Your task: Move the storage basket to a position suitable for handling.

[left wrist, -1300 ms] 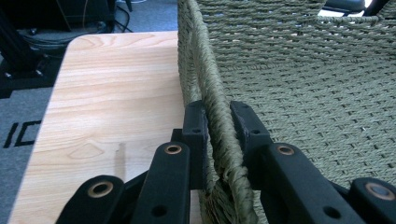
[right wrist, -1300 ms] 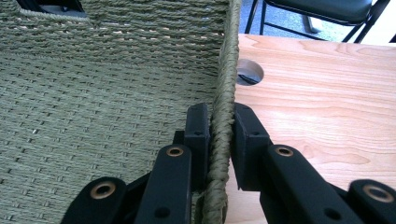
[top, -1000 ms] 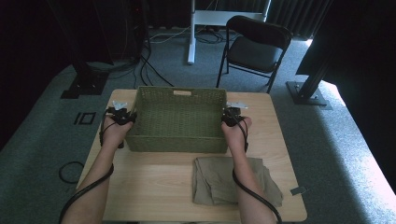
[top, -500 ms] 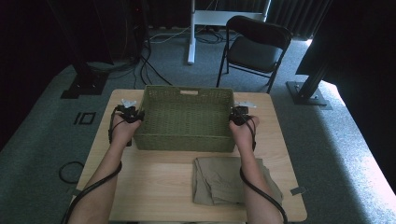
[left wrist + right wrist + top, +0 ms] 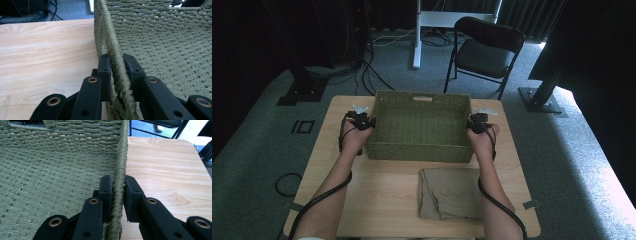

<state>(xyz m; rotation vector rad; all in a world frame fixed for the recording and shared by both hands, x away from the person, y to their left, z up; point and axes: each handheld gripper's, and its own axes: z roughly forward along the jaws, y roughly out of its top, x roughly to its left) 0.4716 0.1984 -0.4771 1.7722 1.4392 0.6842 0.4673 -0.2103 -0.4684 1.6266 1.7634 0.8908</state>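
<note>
Woven green basket (image 5: pixel 419 125) sits on the table (image 5: pixel 382 200), nothing visible inside. Left hand-held gripper (image 5: pixel 116 65) and right hand-held gripper (image 5: pixel 117 187) each clamp an opposite side rim, forearms extended forward.

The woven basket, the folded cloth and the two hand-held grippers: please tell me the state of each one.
Woven basket: upright on the table, empty inside, held by its two side rims.
Folded cloth: lying flat on the table in front of the basket, untouched.
Left hand-held gripper: shut on the basket's left rim.
Right hand-held gripper: shut on the basket's right rim.
</note>
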